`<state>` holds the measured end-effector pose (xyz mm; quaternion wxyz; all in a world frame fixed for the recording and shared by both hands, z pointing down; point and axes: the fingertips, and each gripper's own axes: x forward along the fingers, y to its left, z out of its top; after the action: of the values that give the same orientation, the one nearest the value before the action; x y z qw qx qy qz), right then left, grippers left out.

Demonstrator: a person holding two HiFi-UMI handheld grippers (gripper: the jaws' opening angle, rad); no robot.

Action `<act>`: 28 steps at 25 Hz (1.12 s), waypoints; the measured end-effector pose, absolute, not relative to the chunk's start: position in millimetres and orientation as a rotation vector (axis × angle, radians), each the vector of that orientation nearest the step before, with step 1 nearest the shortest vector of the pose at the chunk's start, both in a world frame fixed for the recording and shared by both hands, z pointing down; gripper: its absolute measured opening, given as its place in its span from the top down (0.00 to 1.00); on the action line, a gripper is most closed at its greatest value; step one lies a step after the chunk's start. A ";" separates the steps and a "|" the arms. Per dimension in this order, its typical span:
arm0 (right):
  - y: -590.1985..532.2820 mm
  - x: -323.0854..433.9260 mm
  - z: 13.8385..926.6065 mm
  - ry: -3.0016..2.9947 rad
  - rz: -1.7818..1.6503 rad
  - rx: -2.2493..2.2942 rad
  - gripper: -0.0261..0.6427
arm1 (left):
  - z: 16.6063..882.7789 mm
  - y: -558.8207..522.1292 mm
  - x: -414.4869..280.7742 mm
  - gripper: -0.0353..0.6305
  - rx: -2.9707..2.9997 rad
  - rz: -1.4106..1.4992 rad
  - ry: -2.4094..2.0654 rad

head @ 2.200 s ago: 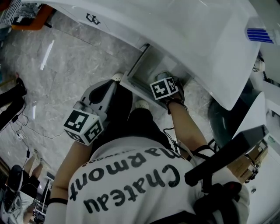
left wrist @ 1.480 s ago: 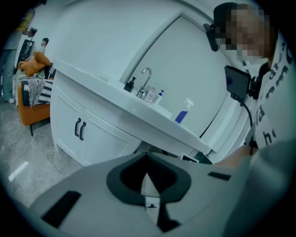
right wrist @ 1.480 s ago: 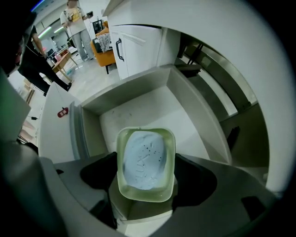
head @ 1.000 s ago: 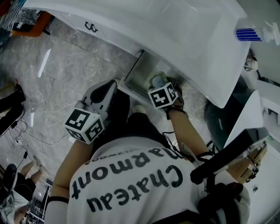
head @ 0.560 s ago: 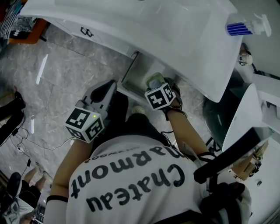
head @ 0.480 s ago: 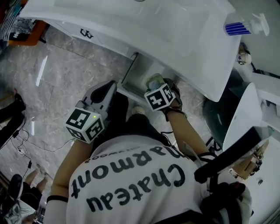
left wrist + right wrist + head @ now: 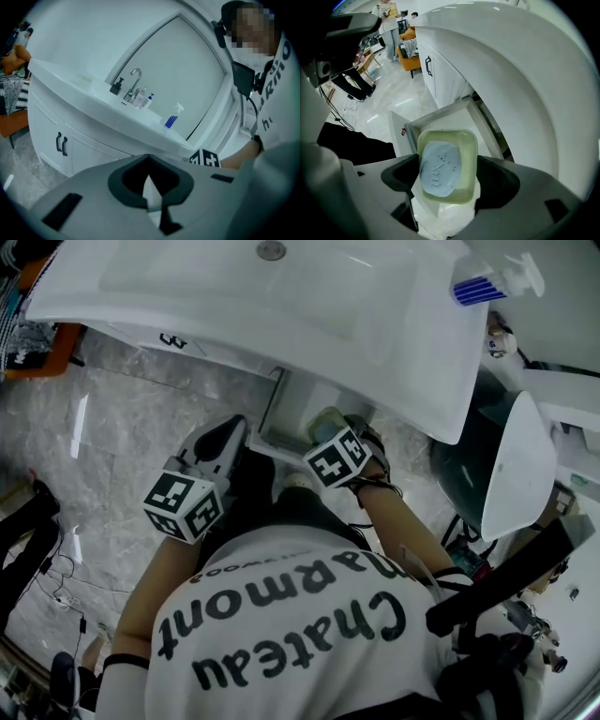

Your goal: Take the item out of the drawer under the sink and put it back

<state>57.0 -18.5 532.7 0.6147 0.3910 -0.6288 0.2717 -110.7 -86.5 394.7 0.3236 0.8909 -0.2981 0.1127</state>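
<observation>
I wear a white T-shirt (image 7: 281,615) with bold black lettering across the back, over dark trousers (image 7: 286,505). My left gripper (image 7: 151,190) and right gripper (image 7: 447,174) have matte grey shells with darker jaw linings. Each bears a white marker cube (image 7: 183,507) printed with black squares.

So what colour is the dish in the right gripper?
The dish is pale yellow-green, holding a blue soap bar; clearest in the right gripper view.

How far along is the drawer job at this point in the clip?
Done: the drawer under the sink stands open, and the soap dish with its bar of soap is out of it. In hand: the right gripper is clamped on the dish's sides above the drawer; the left gripper is shut and empty. Left: set the dish back in the drawer and let go.
</observation>
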 end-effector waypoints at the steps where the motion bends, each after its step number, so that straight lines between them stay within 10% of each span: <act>1: -17.9 56.2 529.2 -1.443 0.631 0.900 0.37 | 394.4 -89.0 -109.9 0.95 2.342 0.298 -0.767; 28: -6.6 52.5 416.8 -1.376 0.802 1.051 0.37 | 397.3 -97.6 -68.3 0.95 2.453 0.582 -0.248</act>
<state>52.5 -6.6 416.8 0.5783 0.4492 -0.5883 0.3430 -68.3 -97.6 397.3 0.2993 0.9239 -0.0936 0.2191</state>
